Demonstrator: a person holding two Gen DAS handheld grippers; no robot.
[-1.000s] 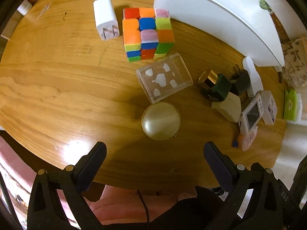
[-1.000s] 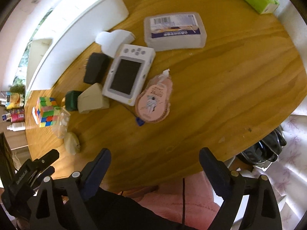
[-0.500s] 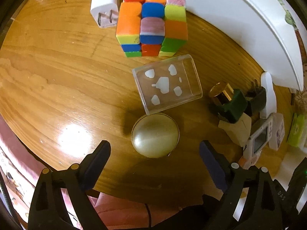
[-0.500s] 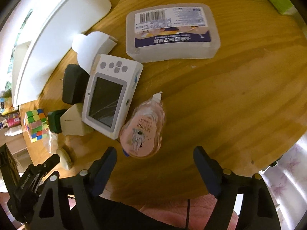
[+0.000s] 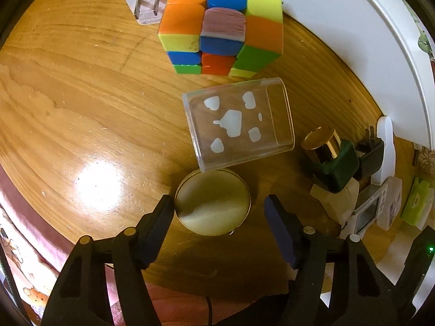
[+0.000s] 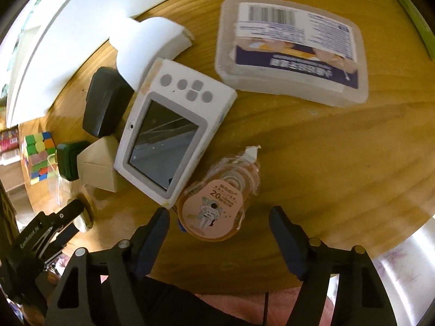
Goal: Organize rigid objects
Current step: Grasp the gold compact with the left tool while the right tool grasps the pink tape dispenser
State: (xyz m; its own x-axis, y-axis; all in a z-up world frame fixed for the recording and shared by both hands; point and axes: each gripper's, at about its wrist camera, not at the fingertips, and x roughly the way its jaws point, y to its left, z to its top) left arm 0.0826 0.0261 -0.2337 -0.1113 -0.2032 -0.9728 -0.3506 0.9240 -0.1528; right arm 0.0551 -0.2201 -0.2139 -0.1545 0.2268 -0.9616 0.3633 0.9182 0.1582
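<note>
Closing in from above, the left gripper (image 5: pixel 217 212) had its jaws narrowing around the round gold tin (image 5: pixel 212 202) on the wooden table (image 5: pixel 81 103); one pad sat right at the tin's rim, the other stood a little off, so nothing was gripped yet. The clear plastic box (image 5: pixel 239 122) overlapped the tin's far edge — a lift would likely drag or tip that box toward the colour cube (image 5: pixel 223 24). The tin's smooth, rounded side also looked apt to squirt out of a pinch that landed off centre.

The right gripper (image 6: pixel 218 224) likewise had its jaws narrowing, open on either side of the pink correction tape (image 6: pixel 217 203), touching neither side. Its near finger stood just beside the corner of the white handheld device (image 6: pixel 171 138), which touched the tape — a nudge there could shove the device into the beige wedge (image 6: pixel 99 167).

Bare wood lay open to the right of the tape, toward the labelled plastic case (image 6: pixel 293 57); the table edge ran close beneath both grippers, so a dropped piece could roll off
</note>
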